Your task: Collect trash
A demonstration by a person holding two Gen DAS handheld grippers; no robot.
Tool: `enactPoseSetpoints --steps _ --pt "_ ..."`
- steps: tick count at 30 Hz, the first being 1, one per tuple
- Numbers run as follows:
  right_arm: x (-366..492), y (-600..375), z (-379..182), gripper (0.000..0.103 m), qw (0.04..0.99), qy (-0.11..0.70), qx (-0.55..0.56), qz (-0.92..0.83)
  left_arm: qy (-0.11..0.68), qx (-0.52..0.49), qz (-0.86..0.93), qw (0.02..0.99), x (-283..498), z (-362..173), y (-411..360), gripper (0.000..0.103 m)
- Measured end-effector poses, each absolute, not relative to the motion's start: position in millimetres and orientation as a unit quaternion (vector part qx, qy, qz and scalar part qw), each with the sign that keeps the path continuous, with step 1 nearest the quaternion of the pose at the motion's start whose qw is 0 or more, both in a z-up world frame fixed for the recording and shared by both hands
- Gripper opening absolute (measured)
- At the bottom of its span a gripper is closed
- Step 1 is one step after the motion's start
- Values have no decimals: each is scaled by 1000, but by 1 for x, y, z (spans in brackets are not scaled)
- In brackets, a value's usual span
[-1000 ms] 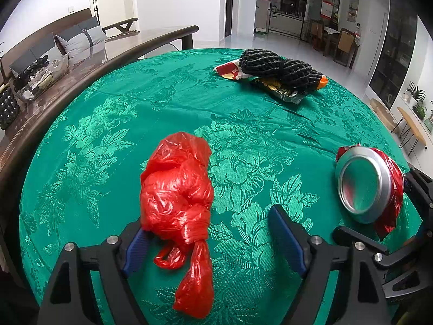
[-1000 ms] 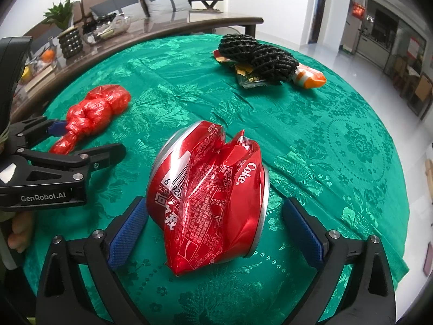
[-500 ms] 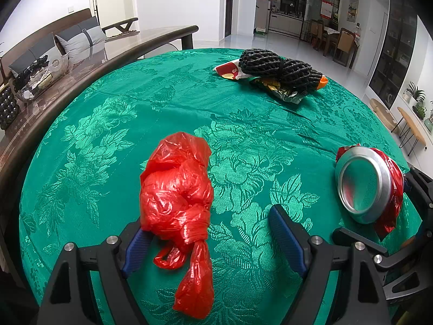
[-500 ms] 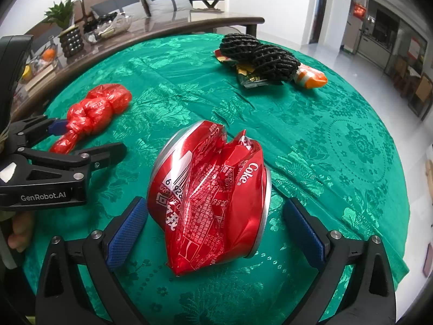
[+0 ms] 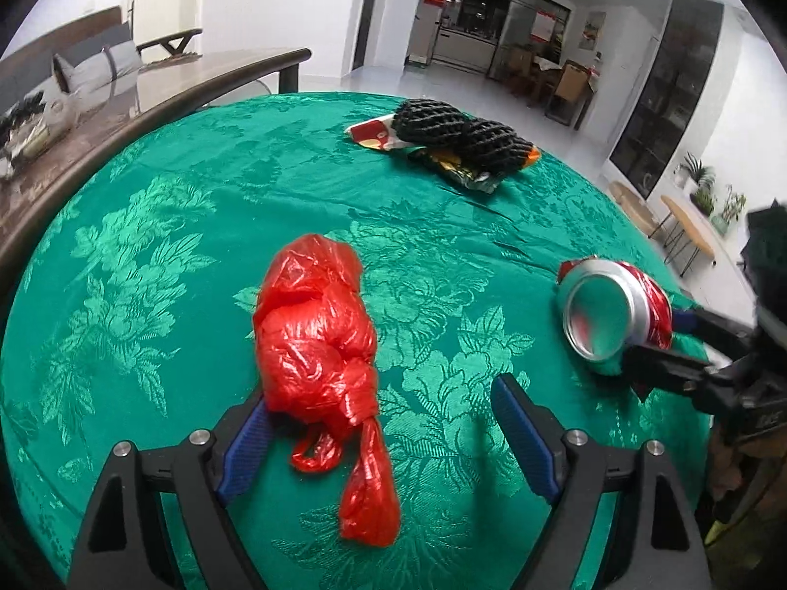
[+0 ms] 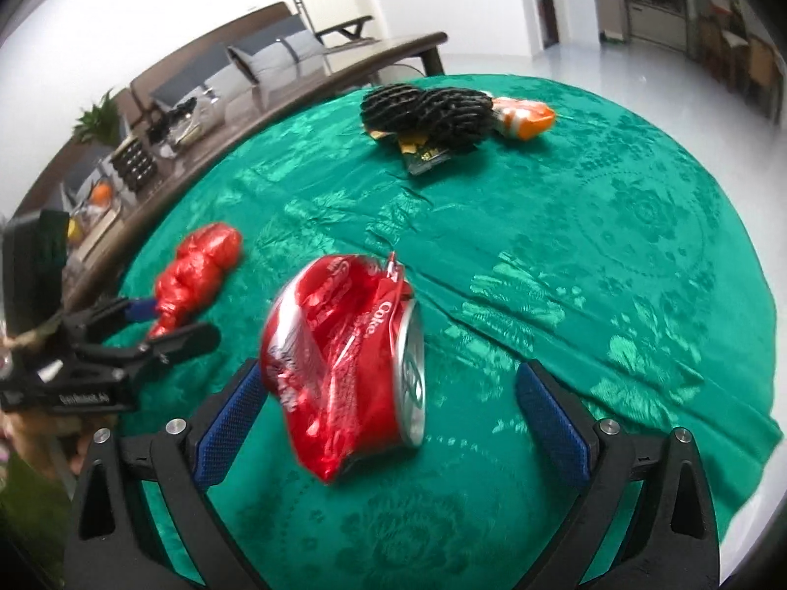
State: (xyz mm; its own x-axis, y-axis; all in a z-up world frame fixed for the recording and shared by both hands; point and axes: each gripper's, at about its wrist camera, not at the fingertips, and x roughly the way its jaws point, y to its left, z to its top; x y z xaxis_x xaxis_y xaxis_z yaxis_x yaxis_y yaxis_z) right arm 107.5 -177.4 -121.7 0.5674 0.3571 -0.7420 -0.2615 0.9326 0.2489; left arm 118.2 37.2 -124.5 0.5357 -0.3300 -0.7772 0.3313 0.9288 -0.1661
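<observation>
Left wrist view has the left gripper spread wide around the knotted red plastic bag on the green tablecloth, its left pad touching the bag, the right one well clear. Right gripper is equally wide open, straddling the crushed Coke can, nothing clamped yet. I'd center each item before squeezing: bite the bag at its knot, and pinch the can across its flattened sides so it can't squirt out.

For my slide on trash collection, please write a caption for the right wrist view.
Open right gripper straddling a crushed red Coke can on the green tablecloth.
</observation>
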Motion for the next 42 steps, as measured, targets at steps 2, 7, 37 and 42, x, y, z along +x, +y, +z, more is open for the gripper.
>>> enactPoseSetpoints --steps 2,7,37,42 --pt "103 -170 -112 100 888 422 51 176 438 12 -170 883 119 -123 36 86" --pt "108 -152 -102 93 895 422 28 140 433 -15 -137 891 128 -120 51 63" --pt "60 -252 -78 56 906 385 110 140 420 -34 -236 876 69 -89 -44 40" --pt "48 -301 -69 57 910 373 143 108 418 -11 -274 866 61 -79 -89 40"
